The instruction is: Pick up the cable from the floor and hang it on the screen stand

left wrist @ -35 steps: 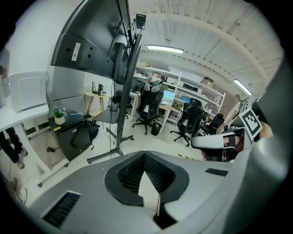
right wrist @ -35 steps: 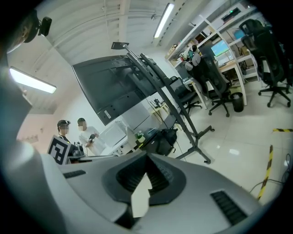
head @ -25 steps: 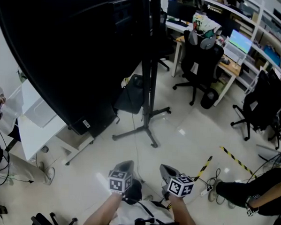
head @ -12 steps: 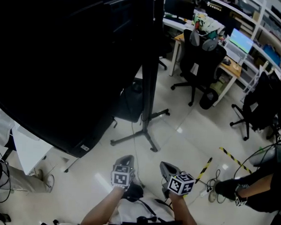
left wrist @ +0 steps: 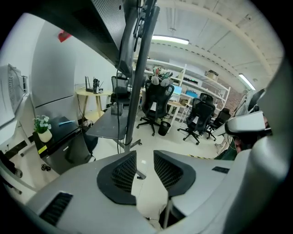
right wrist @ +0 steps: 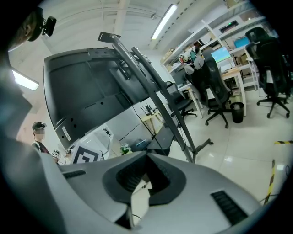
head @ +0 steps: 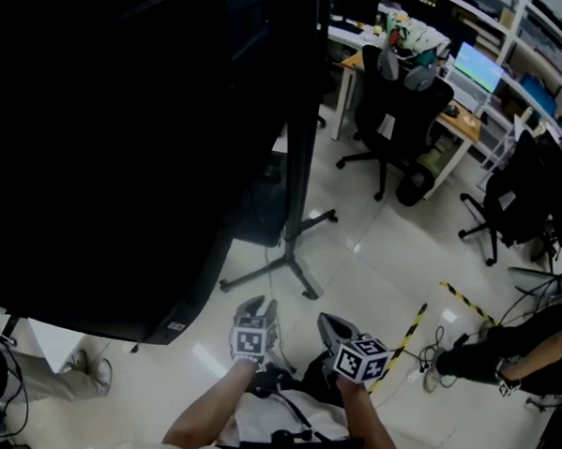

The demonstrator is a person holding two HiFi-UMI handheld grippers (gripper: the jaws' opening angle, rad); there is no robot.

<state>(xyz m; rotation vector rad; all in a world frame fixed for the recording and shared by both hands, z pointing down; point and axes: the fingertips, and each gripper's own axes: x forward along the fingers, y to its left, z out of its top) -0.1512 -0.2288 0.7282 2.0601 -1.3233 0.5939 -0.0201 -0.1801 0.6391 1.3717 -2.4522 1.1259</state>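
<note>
Black screen stand (head: pixel 298 173) rises just beyond the left gripper (head: pixel 257 308), whose empty jaws have just been opening, and the right gripper (head: pixel 329 322), its jaws pressed together.

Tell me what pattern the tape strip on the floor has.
Yellow and black stripes run along the floor tape, which shows best in the head view.

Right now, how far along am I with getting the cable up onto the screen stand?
Nothing looks done yet. Left tongs have just been opening, nothing between them; right tongs are shut, nothing visible in them. A thin cable trails to the floor by the screen stand. Picking up and hanging remain.
</note>
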